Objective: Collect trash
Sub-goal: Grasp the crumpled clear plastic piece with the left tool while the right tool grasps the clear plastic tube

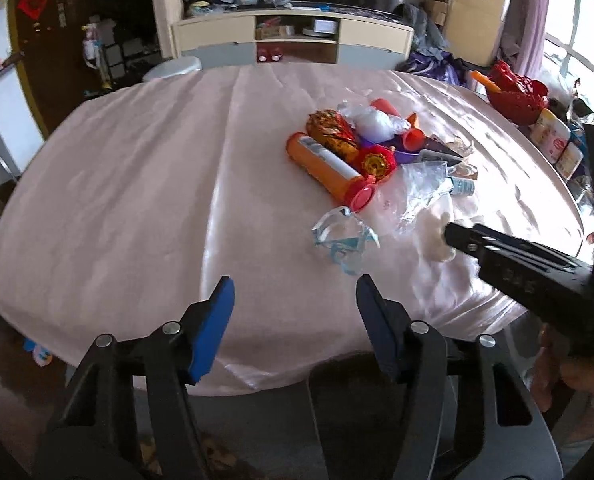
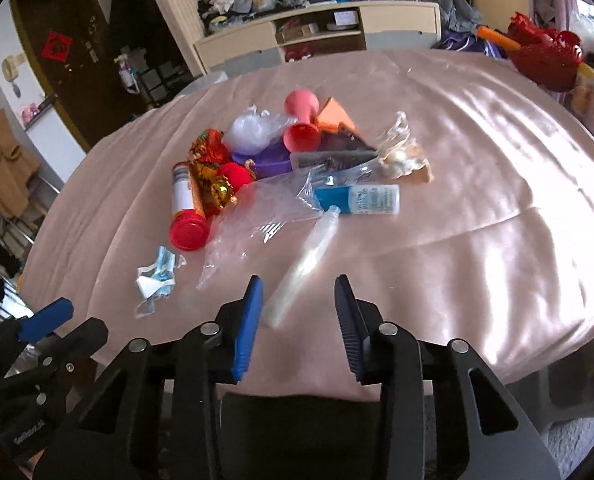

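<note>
A pile of trash lies on the pink tablecloth (image 1: 137,200): an orange canister with a red lid (image 2: 187,208), a clear plastic bag (image 2: 257,220), a blue-and-white bottle (image 2: 361,200), a purple bowl (image 2: 271,162) and a red cup (image 2: 301,120). A crumpled face mask (image 1: 343,240) lies nearest, just beyond my left gripper (image 1: 295,286), which is open and empty above the table's near edge. My right gripper (image 2: 299,280) is open; the near end of a clear tube (image 2: 305,264) shows between its fingers, close to the left pad, with no pad pressing on it.
A red basket (image 2: 545,56) and several jars (image 1: 553,140) stand at the table's right edge. A low cream cabinet (image 1: 293,36) stands beyond the table. A dark chair back (image 2: 297,432) sits below the right gripper. A hand (image 1: 553,376) holds the right gripper's handle.
</note>
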### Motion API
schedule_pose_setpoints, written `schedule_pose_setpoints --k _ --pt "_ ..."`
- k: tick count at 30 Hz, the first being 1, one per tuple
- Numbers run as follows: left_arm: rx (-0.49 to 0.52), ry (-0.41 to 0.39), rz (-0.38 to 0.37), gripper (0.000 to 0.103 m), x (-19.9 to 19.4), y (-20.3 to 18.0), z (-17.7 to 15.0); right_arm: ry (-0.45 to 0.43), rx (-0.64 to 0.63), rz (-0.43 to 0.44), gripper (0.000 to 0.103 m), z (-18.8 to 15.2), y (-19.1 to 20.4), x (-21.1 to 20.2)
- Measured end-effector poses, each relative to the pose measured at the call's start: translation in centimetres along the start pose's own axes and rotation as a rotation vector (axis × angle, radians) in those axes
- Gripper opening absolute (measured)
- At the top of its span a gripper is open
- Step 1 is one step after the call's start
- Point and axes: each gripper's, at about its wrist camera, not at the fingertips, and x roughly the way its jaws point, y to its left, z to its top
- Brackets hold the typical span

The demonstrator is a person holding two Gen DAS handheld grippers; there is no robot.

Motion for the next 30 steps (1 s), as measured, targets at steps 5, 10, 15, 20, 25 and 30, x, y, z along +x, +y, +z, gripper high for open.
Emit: schedule_pose_setpoints --k 5,10,15,20,25,30 --pt "0.002 0.010 -0.028 0.059 2.0 -0.5 0.9 -0.018 -0.033 -0.017 0.034 -0.3 0.1 0.0" --pt "0.013 0.020 -0.061 0.059 3.4 -1.3 1.4 -0.009 -0.022 -0.012 0.035 -0.2 -0.3 0.0" --pt "0.018 0.039 -0.076 0.042 4.8 -1.4 1.8 -0.016 -0.077 -0.051 0.033 -0.2 0.3 0.3" --pt "0.003 0.044 -0.102 0.011 5.2 -0.9 1.8 -0.013 -0.096 -0.089 0.018 -0.6 -0.1 -0.1" --pt "0.001 0.048 -0.115 0.005 4.6 -0.9 1.4 0.003 -0.077 -0.061 0.013 -1.2 -1.3 -1.0" --pt "0.008 0.034 -0.113 0.004 3.0 -1.3 0.7 0.033 -0.041 -0.027 0.013 -2.3 -2.9 -2.6"
